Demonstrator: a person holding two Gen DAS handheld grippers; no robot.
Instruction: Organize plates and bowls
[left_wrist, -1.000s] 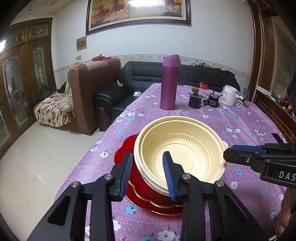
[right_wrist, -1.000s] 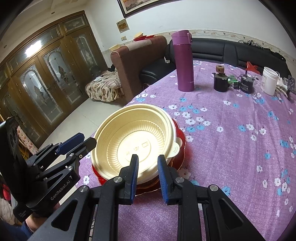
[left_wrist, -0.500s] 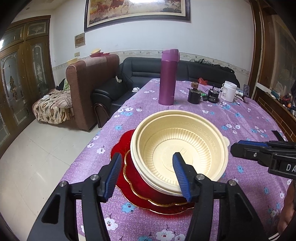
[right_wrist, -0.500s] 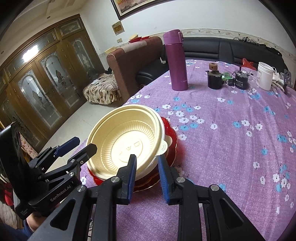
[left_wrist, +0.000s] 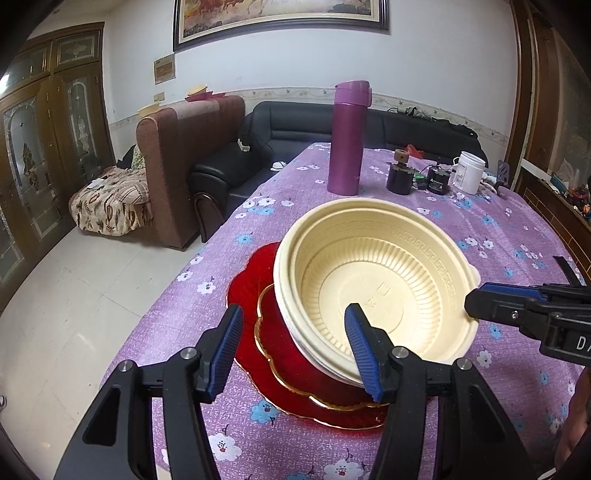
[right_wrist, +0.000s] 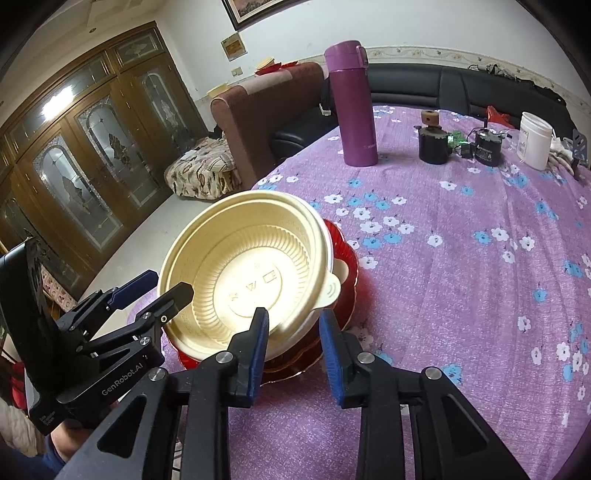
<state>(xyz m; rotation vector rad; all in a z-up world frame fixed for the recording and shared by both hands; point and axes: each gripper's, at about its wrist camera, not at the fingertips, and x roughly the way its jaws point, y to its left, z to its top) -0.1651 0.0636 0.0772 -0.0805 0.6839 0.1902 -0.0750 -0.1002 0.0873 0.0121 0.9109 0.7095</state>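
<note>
Since a second ago the left gripper (left_wrist: 295, 345) has spread from a narrow gap to a wide one and let go of the bowl rim; the right gripper (right_wrist: 293, 341) is easing apart, its jaws opening.

Table (left_wrist: 498, 229): purple flowered cloth, the stack near its near-left corner, beside the table edge.

Red plates (left_wrist: 255, 269): two scalloped plates, the upper one gold-edged, lying flat on the cloth beneath the bowls.

Cream bowls (left_wrist: 376, 266): nested plastic bowls resting on the red plates, mouth up but tilted, the far rim higher than the near one. A small tab on the rim points toward the right gripper's side. Round, so no long axis to speak of.

Left gripper: jaws wide apart, straddling the near rim of the bowls; the inner finger stands over the bowl's inside, the outer one over the plates. Pads are clear of the rim, holding nothing.

Right gripper: jaws moderately apart at the opposite side of the rim, the bowl edge between them. Whether the pads touch it I cannot tell for sure; a gap shows on the outer side.

Purple flask (left_wrist: 349, 138): upright, well behind the stack.

White jar (left_wrist: 469, 173), two dark small objects (left_wrist: 400, 175): far end of the table.
</note>
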